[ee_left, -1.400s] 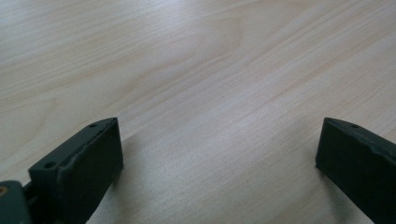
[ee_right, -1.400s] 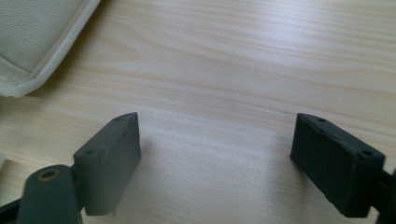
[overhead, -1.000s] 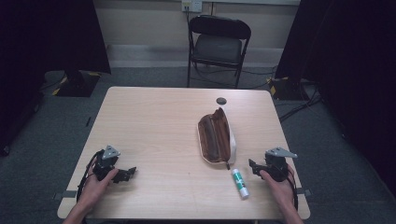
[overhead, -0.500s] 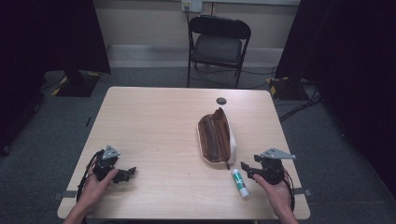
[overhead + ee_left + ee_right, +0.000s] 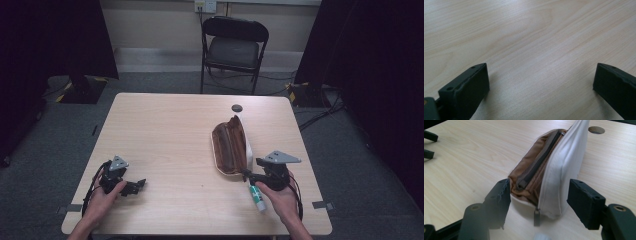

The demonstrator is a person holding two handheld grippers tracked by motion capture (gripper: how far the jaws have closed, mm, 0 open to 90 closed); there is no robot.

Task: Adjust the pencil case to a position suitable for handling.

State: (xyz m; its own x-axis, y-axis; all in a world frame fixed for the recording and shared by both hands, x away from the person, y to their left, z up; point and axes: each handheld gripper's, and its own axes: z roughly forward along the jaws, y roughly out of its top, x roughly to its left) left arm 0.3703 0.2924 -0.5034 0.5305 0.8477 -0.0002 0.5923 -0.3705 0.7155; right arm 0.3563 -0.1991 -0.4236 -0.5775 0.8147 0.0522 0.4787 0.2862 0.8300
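Note:
A pouch, brown inside and white outside, lies half open on the table's right half, with its zip running along the top. My right gripper hovers at the pouch's near end. In the right gripper view that end of the pouch sits between the spread jaws of my right gripper. The jaws have just been closing a little; the right pad still stands apart from the white side. A white and green tube lies just under the right hand. My left gripper rests open on bare wood at the front left, also seen in its own view as the left gripper.
A round cable hole sits in the table beyond the pouch. A black folding chair stands behind the far edge. Bare wood stretches between the two hands. Dark curtains flank the room.
My right gripper has risen and moved left from the table's right edge to the pouch's near end, passing over the tube. The left hand has stayed put.

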